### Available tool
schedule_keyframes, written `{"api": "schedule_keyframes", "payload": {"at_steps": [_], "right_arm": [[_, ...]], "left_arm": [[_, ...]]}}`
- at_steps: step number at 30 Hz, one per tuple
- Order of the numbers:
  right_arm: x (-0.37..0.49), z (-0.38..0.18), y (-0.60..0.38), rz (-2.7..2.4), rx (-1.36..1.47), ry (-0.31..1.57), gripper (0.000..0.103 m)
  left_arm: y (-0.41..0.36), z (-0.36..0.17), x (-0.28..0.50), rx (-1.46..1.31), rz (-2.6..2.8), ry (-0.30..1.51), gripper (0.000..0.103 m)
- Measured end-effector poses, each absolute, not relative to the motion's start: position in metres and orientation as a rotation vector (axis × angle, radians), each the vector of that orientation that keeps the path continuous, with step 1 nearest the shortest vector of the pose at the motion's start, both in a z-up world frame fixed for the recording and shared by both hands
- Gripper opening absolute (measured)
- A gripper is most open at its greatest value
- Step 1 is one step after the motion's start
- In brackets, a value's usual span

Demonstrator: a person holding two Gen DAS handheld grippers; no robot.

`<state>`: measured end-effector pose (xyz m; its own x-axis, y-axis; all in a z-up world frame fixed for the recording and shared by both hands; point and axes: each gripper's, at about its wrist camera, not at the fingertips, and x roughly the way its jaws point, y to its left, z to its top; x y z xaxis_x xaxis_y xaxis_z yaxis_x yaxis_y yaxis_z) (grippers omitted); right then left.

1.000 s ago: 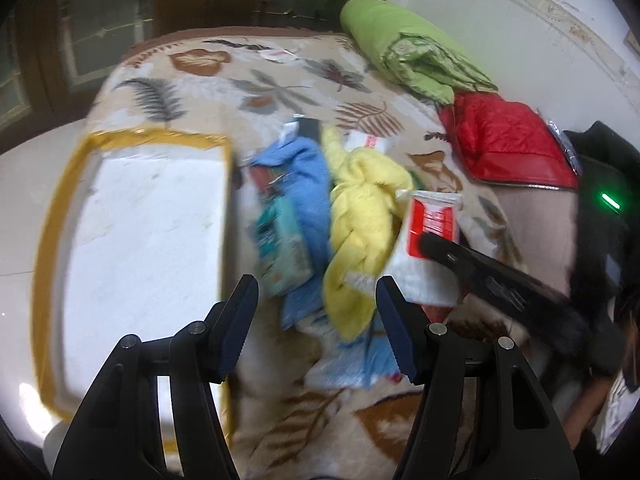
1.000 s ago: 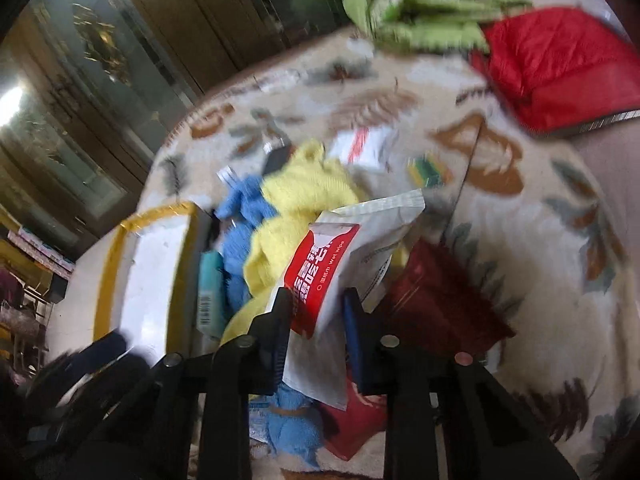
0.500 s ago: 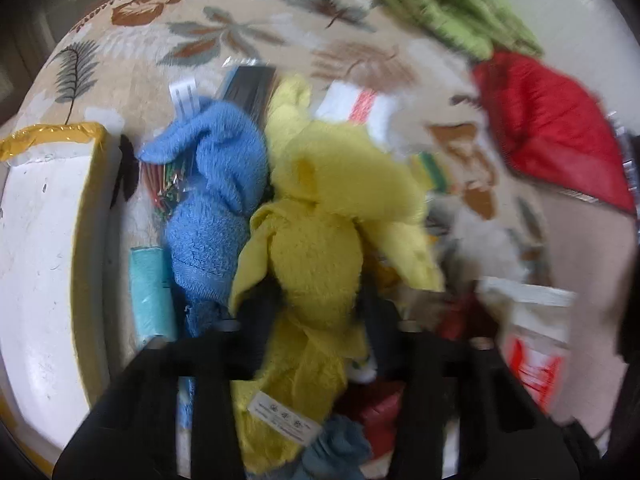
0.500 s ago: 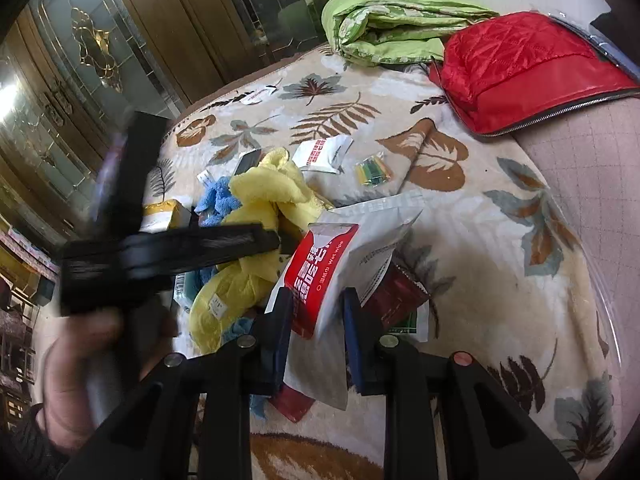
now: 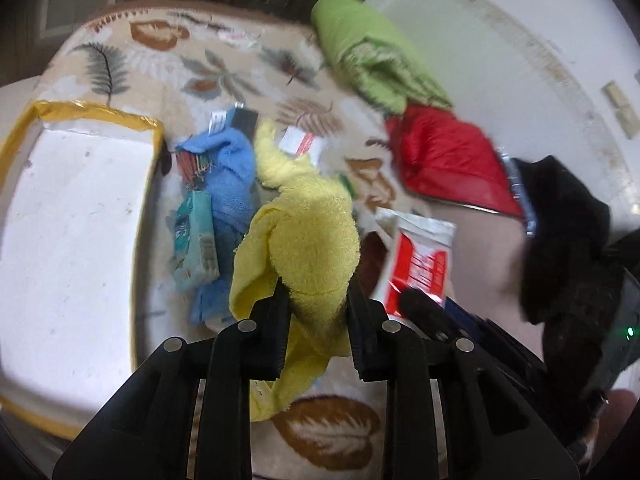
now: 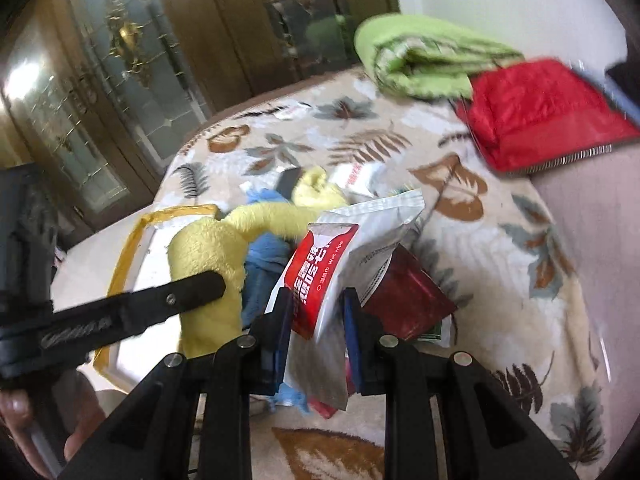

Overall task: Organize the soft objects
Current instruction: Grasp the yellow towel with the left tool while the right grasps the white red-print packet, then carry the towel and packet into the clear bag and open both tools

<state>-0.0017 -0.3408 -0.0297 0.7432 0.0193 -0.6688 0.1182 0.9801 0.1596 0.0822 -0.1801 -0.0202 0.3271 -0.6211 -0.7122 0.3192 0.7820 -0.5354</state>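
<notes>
Currently your left tool [image 5: 316, 308] is clamped on the yellow towel [image 5: 308, 240], both fingers pressed into its bunched middle. The towel's long axis runs away from you along the fingers: one end points toward the far edge of the bed [image 5: 224, 76], the other hangs down below the tool. Its gripped bulge is raised off the leaf-print cover; the far end touches the blue towel [image 5: 232, 176], which lies lengthwise just right of the white tray [image 5: 72, 216].

A second ago this tool was spread wide and empty, short of the pile; half a second ago it was down in the yellow cloth; now the cloth is up between the fingers.

Your right tool [image 6: 316, 316] is closed on the red-and-white wet-wipe pouch [image 6: 332, 264], same as before. The pouch stands tilted, top corner pointing up and away, above a dark red packet [image 6: 404, 300].

From the right wrist view, the yellow towel arches over the tray rim [image 6: 124, 248].
</notes>
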Motion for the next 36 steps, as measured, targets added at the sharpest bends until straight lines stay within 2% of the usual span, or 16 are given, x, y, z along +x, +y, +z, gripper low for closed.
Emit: {"api": "schedule_keyframes", "payload": {"at_steps": [19, 27, 36], "right_arm": [[-0.042, -0.003, -0.213, 0.092, -0.016, 0.667, 0.024], [-0.02, -0.022, -0.194, 0.176, 0.035, 0.723, 0.024], [0.038, -0.071, -0.173, 0.244, 0.097, 0.839, 0.024]], "left_arm": [[-0.044, 0.027, 0.005, -0.459, -0.505, 0.896, 0.024], [0.001, 0.01, 0.024, -0.456, -0.418, 0.921, 0.024], [0.037, -0.04, 0.072, -0.43, -0.319, 0.985, 0.024]]}}
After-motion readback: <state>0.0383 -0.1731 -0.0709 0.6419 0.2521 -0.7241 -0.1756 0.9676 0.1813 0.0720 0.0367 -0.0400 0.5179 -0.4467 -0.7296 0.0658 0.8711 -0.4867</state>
